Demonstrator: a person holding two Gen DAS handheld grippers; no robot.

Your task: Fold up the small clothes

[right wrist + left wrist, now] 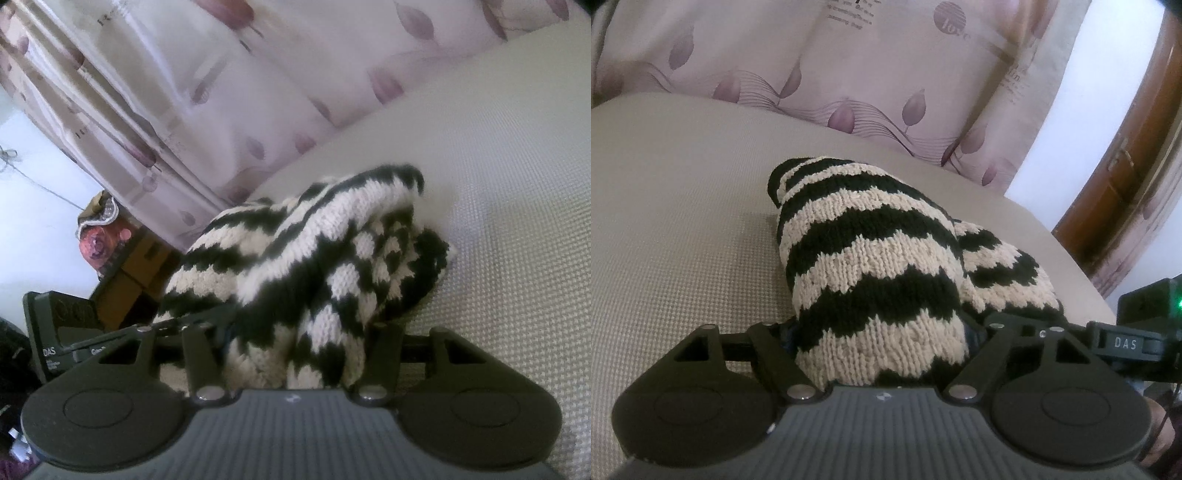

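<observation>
Striped knit (871, 258) shows checkered underside (373, 280) only in right wrist view

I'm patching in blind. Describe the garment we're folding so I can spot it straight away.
Find the beige woven cushion surface in front of the pink leaf-print curtain. Bunched on it, right ahead of both grippers, lies a chunky knitted garment. Its wavy black and cream stripes, with a checkered patch on one side, set it apart from the plain fabric around it.
</observation>
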